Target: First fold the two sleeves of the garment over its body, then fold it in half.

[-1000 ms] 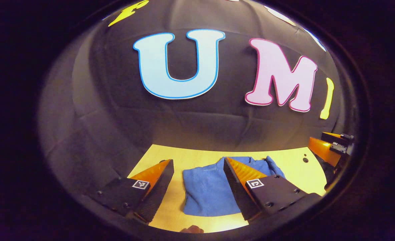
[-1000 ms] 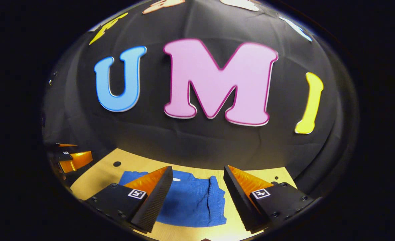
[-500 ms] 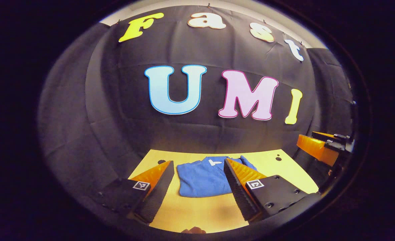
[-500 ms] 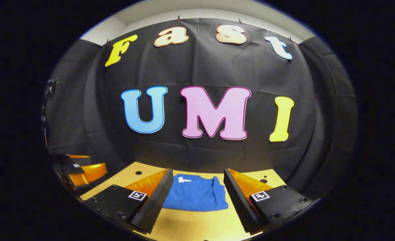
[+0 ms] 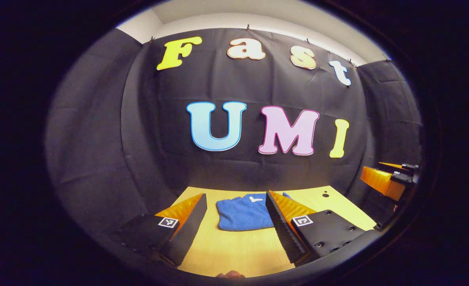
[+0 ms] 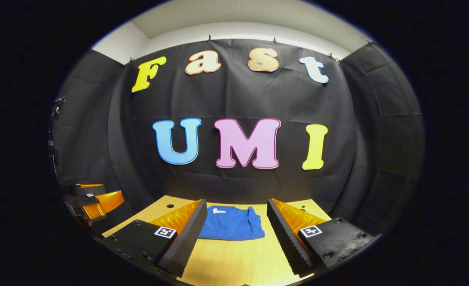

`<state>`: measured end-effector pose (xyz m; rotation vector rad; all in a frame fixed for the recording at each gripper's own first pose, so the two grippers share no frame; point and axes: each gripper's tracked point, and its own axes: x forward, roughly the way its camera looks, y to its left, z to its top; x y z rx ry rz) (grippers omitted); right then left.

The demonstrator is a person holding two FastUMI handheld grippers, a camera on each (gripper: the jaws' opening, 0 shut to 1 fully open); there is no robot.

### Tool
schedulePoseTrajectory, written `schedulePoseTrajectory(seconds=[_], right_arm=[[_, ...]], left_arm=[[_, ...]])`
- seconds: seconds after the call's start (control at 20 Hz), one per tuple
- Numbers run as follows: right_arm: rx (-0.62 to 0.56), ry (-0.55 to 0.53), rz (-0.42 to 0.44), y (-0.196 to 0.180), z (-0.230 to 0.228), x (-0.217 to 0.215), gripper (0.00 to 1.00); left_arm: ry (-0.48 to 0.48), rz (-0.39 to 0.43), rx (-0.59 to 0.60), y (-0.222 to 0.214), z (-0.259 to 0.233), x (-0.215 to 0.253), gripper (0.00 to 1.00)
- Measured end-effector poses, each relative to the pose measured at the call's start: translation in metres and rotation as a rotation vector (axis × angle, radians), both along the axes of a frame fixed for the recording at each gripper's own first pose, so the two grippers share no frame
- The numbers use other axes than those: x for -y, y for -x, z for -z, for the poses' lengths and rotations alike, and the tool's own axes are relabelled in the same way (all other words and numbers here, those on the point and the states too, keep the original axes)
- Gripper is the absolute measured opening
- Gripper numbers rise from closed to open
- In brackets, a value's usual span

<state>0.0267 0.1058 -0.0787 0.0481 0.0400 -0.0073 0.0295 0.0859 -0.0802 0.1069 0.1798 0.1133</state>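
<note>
On the table (image 5: 234,254) in the left gripper view, the shirt (image 5: 244,212) lies folded small and flat, far from the left gripper (image 5: 236,222), whose fingers are wide apart and hold nothing

Over in the right gripper view, the right gripper (image 6: 236,232) is spread wide too, with the shirt (image 6: 231,228) beyond it. The fold looks done, so I think both should stay off the shirt

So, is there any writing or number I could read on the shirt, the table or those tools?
Blue garment: white neck tag, too small to read.
Left tool: square black-and-white marker, a coded pattern, no words.
Right tool: the same kind of marker, no words.
Table: no writing that I can see.
</note>
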Motion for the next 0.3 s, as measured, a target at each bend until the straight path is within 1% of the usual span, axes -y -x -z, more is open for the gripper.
schedulePoseTrajectory(seconds=[0.15, 0.2, 0.25, 0.3], right_arm=[[-0.018, 0.035, -0.01, 0.012, 0.006, 0.0, 0.96], [-0.024, 0.04, -0.009, 0.012, 0.007, 0.002, 1.0], [-0.024, 0.038, -0.015, 0.013, 0.005, -0.002, 0.97], [-0.02, 0.039, -0.019, 0.013, 0.003, -0.003, 0.96]], left_arm=[[0.014, -0.028, 0.069, 0.018, -0.014, -0.001, 0.84], [0.015, -0.035, 0.08, 0.022, -0.016, -0.003, 0.84], [0.012, -0.038, 0.087, 0.027, -0.02, -0.004, 0.84], [0.006, -0.042, 0.095, 0.029, -0.022, -0.006, 0.84]])
